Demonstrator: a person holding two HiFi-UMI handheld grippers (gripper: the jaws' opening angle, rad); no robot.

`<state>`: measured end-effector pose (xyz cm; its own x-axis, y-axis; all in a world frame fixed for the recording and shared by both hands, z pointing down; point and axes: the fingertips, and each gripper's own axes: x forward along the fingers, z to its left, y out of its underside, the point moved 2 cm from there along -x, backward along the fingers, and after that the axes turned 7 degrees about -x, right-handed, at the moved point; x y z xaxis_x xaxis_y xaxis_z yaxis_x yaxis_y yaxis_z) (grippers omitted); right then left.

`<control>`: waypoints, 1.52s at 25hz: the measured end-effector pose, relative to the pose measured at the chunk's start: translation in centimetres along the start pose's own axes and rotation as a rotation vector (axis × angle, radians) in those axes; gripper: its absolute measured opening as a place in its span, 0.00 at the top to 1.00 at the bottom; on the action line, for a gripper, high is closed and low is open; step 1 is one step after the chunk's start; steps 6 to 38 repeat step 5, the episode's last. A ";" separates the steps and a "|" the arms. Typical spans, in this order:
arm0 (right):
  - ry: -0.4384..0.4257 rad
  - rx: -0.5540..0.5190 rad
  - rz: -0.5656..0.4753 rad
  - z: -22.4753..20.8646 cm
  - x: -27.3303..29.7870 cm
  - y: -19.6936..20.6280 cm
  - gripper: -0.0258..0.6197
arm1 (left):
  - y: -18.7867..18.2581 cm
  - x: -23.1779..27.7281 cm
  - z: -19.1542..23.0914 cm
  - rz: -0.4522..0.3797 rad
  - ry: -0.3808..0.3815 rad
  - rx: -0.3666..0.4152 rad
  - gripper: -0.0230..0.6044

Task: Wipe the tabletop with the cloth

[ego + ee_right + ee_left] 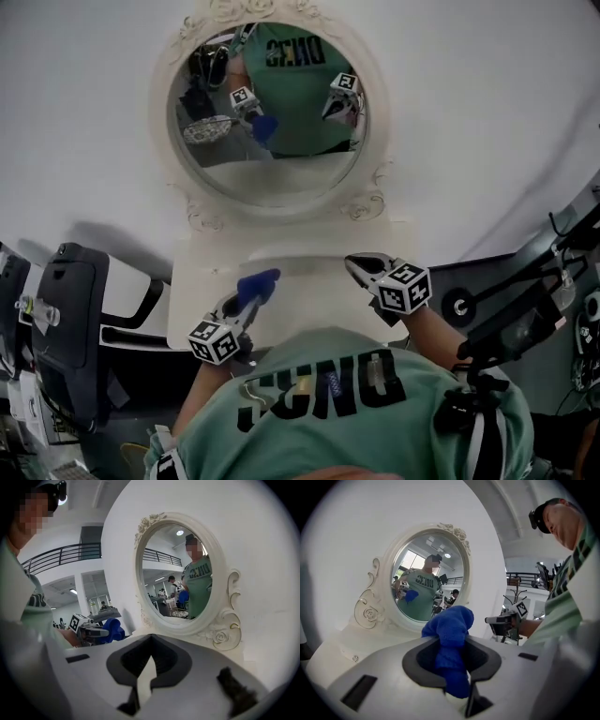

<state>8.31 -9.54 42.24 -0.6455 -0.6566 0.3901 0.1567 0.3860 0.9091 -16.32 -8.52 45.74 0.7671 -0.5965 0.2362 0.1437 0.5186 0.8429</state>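
A blue cloth (259,283) is bunched between the jaws of my left gripper (249,294), which is shut on it just above the white tabletop (309,255), left of centre. In the left gripper view the cloth (452,632) sticks out past the jaw tips of the left gripper (453,645) and hangs down between them. My right gripper (358,267) hovers over the table's right part, shut with nothing in it. The right gripper view shows the right gripper (149,640) with its jaws together and, to its left, the left gripper (96,626) with the cloth (113,629).
An oval mirror in an ornate white frame (367,202) stands at the back of the table against a white wall and reflects both grippers. A black chair (73,300) stands at the left. Dark stands and equipment (525,300) crowd the right.
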 end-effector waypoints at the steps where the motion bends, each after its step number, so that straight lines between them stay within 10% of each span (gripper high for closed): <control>1: -0.007 -0.008 0.003 0.0 -0.1 0.0 0.94 | 0.1 0.0 -0.3 -0.005 -0.003 0.001 0.80; 38: -0.036 -0.015 0.005 -0.8 -0.6 0.2 0.94 | 0.4 0.6 -1.5 -0.027 -0.010 -0.002 0.80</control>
